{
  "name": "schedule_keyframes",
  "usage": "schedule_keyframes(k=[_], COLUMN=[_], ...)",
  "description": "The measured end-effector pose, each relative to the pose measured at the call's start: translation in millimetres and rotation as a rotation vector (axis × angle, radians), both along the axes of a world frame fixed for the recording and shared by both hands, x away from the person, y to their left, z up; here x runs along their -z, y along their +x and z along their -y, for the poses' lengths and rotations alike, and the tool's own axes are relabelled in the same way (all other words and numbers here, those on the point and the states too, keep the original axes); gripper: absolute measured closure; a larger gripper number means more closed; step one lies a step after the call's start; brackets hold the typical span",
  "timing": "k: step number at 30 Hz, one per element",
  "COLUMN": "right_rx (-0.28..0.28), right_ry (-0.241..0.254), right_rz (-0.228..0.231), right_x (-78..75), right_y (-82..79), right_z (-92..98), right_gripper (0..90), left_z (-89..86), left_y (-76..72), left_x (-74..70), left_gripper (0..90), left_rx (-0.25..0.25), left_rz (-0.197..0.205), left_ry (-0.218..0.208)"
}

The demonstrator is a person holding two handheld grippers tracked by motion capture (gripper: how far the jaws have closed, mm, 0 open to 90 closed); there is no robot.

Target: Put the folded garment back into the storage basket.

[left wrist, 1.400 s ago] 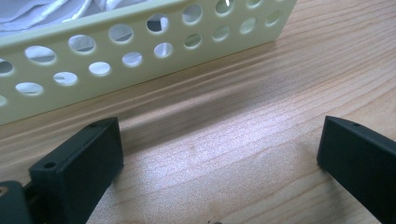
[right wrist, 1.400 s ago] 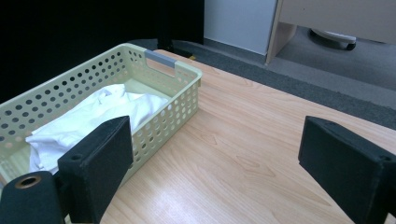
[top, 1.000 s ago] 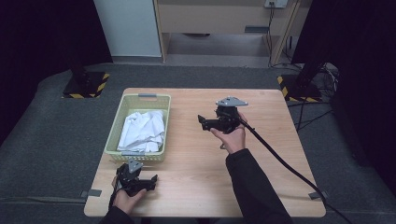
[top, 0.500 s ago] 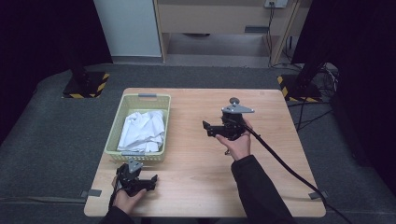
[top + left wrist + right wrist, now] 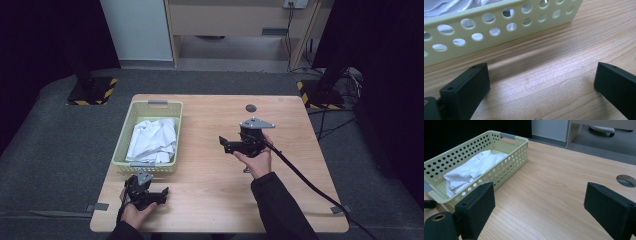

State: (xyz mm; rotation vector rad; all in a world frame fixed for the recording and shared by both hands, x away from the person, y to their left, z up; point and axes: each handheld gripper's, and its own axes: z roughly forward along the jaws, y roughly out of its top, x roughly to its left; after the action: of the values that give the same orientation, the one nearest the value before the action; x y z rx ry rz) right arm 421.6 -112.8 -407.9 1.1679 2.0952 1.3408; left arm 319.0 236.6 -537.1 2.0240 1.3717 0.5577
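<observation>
A pale green perforated basket (image 5: pixel 131 126) stands at the table's left, and a crumpled white cloth (image 5: pixel 152 140) lies inside it. In the right gripper view the basket (image 5: pixel 506 152) and cloth (image 5: pixel 474 170) lie ahead to the left. My right gripper (image 5: pixel 223 143) hovers open over the middle of the table, jaws pointing left toward the basket, with nothing between them (image 5: pixel 539 212). Low at the front left corner, just in front of the basket, my left gripper (image 5: pixel 162 194) is open and empty. Its view looks at the basket wall (image 5: pixel 499 27) past wide-apart jaws (image 5: pixel 541 85).
A round cable hole (image 5: pixel 250 108) sits near the table's far edge. The right gripper's black cable (image 5: pixel 305 182) trails off to the right front. Dark stands with striped bases (image 5: pixel 92 92) flank the table on the grey floor.
My right gripper has drifted to the right and toward the near side, a little lower, still open and empty. The left gripper has stayed put.
</observation>
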Motion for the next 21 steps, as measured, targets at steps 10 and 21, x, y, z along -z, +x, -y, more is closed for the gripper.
schedule_keyframes(k=[10, 21], right_rx=[0.014, 0.014], right_ry=[-0.023, -0.034], right_rz=[-0.012, -0.022], right_x=[9.1, 17.2], right_y=[-11.6, -24.0], right_z=[6.4, 12.2], right_gripper=[8.7, 8.1], left_z=[0.0, 0.0], left_y=[0.0, 0.0], left_x=[0.0, 0.0], left_gripper=[0.0, 0.0], left_rx=[0.000, 0.000], left_rz=[0.000, 0.000], left_ry=[0.000, 0.000])
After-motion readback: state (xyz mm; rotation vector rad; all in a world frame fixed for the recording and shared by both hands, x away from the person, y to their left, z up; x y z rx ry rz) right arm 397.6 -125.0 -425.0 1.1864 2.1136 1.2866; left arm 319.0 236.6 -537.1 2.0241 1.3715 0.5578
